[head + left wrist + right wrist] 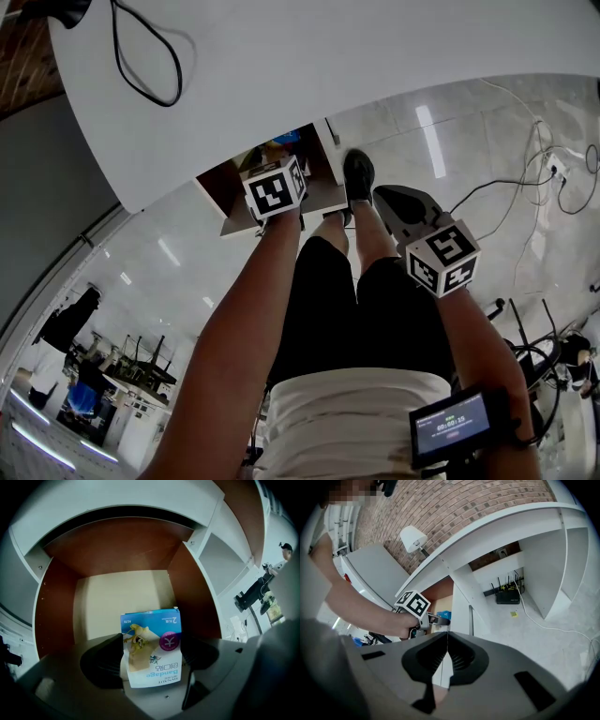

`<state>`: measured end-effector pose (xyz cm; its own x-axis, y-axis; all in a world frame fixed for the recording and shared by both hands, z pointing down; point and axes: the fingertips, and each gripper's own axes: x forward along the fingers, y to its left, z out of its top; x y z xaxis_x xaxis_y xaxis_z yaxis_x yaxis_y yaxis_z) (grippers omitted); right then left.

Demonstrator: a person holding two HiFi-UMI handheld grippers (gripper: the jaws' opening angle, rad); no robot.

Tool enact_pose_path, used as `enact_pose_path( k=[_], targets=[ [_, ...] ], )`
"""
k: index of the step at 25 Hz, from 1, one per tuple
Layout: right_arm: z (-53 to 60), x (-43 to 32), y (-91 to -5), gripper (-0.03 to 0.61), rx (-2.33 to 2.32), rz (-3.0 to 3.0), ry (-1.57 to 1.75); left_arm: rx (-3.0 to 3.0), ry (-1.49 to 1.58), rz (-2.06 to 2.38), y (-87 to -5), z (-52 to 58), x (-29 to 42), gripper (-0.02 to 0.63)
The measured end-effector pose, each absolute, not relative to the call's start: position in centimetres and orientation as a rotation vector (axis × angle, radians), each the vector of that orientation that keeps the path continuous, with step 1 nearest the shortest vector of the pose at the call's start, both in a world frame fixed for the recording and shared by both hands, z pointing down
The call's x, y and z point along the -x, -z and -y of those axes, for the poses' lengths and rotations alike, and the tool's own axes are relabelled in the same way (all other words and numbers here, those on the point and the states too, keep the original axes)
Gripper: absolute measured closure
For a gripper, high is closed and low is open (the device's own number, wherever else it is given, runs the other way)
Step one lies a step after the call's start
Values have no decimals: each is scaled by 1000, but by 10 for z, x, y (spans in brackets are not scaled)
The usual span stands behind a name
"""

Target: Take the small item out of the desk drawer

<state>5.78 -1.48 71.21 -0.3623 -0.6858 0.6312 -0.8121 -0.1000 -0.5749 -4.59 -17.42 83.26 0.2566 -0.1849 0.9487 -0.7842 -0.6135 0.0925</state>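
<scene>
The desk drawer stands open, with brown side walls and a pale bottom. My left gripper is inside it, shut on a small blue and white bandage box that stands upright between the jaws. In the head view the left gripper reaches into the drawer under the white desk, and the box shows as a blue patch. My right gripper hangs over the person's knees to the right of the drawer, holding nothing. Its jaws are shut, tips touching.
A black cable loops on the desk top. Below the drawer are the person's legs and a black shoe. Cables trail over the tiled floor at right. A router sits under the desk and a white lamp stands by the brick wall.
</scene>
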Motion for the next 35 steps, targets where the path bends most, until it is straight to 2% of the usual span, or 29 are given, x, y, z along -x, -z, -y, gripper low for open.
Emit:
enact_pose_path(
  k=[35],
  targets=[
    [36, -31, -685, 572, -1581, 2083, -1426, -2088, -1286, 797, -758, 144, 77, 233]
  ],
)
